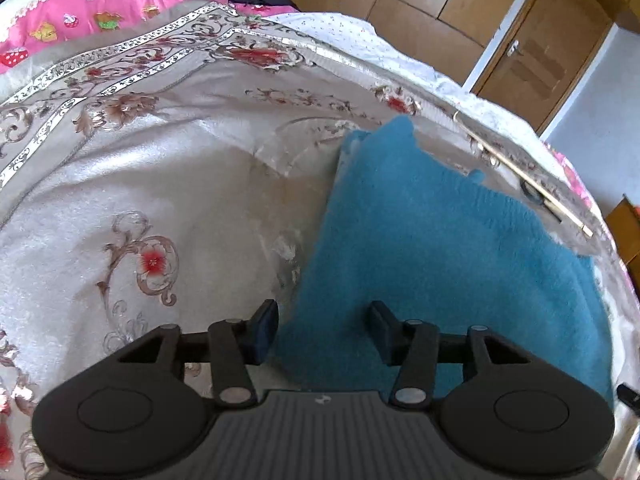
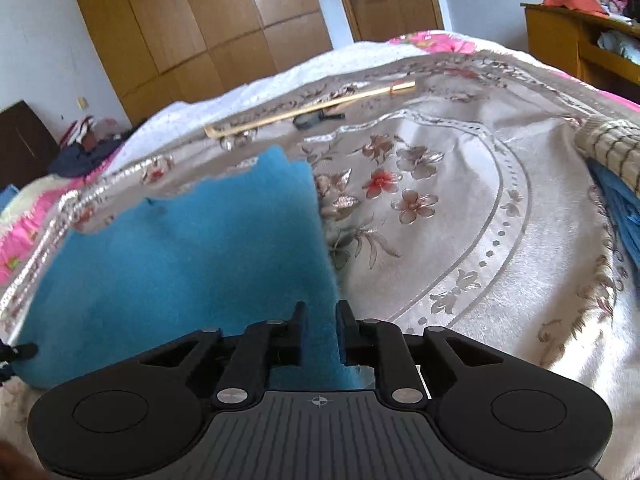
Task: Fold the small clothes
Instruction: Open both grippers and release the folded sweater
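From my left wrist camera, I look down on a bed [image 1: 168,168] covered with a shiny cream spread patterned in red and brown flowers. My left gripper [image 1: 323,330] sits at the near edge of the view with its jaws apart. The left fingertip [image 1: 266,330] is over bare spread, and the right fingertip is over a fuzzy teal cloth [image 1: 432,248]. The near left corner of the cloth lies between them, and neither pad presses on it. The cloth lies flat, spreading from the gripper toward the far right. Beyond it, near the far right edge of the bed, lies a thin golden stick [image 1: 520,172]. A pink quilt [image 1: 80,8] is bunched at the far left, and wooden wardrobes [image 1: 400,0] stand behind the bed.

From my right wrist camera, the same teal cloth [image 2: 192,260] fills the near left. My right gripper [image 2: 320,330] has its jaws a narrow gap apart, with the near right edge of the cloth between them; I cannot tell whether the pads touch it. The golden stick [image 2: 312,110] lies far beyond the cloth. A checked garment [image 2: 612,148] lies at the far right of the bed.
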Motion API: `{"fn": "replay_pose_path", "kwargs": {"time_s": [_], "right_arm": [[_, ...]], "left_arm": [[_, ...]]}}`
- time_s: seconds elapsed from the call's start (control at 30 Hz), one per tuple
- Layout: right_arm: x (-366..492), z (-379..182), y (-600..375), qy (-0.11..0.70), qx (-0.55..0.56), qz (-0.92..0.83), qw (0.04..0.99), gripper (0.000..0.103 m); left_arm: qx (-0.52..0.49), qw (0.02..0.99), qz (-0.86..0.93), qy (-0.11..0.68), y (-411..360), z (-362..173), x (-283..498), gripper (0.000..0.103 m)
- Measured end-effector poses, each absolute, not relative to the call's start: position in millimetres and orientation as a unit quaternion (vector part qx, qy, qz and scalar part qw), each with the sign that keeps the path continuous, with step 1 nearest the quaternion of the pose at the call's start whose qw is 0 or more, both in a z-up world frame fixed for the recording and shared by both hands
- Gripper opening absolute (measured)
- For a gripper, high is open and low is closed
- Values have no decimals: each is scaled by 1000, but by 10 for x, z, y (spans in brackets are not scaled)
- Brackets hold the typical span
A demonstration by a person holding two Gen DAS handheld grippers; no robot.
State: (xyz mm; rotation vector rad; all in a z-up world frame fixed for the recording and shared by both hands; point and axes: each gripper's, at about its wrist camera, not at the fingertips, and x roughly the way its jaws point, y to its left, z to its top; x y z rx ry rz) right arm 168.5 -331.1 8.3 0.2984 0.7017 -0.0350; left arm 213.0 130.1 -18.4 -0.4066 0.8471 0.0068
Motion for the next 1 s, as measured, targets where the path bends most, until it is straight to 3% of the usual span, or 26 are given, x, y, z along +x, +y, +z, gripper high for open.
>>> {"fn": "replay_pose_path", "kwargs": {"time_s": [0.07,0.23,0.57,1.0], "right_arm": [[1734,17,-3340,354,154,-27,922,33],[1685,-63,-3483,341,229,-41,911,33],[1722,-63,-3443,278,264,-24,923,33],[1680,-469,-3496,285,243,-11,927,33]], "left_arm": [[-186,890,8,417,1287,-215,2146,66],[-139,902,26,407,1167,-83,2072,66],[-98,934,-27,342,503,374,2141,65],[7,928,-42,369,-739,-77,2823,66]]}}
